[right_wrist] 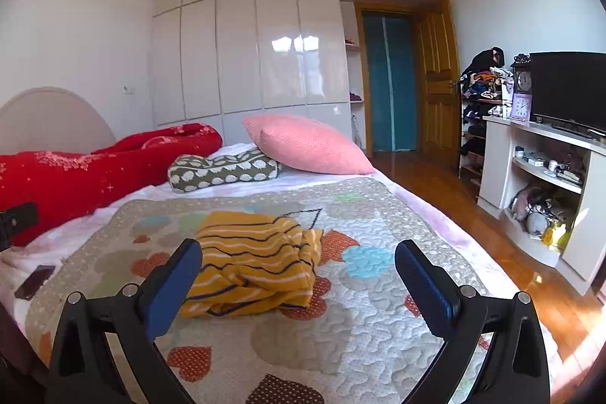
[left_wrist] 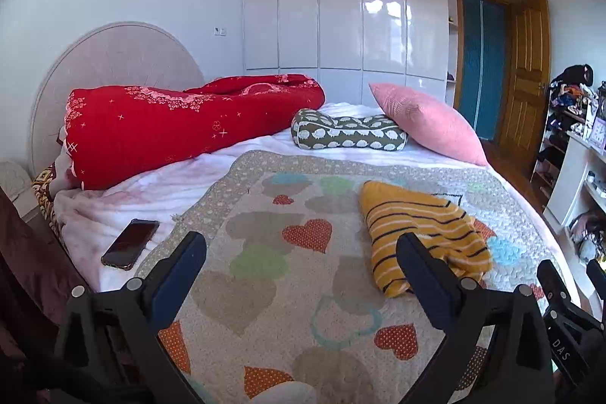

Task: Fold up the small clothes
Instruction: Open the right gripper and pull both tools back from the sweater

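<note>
Nearest, the left gripper (left_wrist: 301, 245) and right gripper (right_wrist: 297, 252) hover with fingers spread wide, holding nothing. Beyond them a crumpled yellow striped garment (right_wrist: 253, 267) lies on the heart-patterned quilt (right_wrist: 360, 320), right of a phone (left_wrist: 130, 244).

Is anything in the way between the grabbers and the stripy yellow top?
Nothing visible. Only bare heart quilt lies between the open right gripper and the yellow striped top; same for the open left gripper. The phone sits off aside.
</note>
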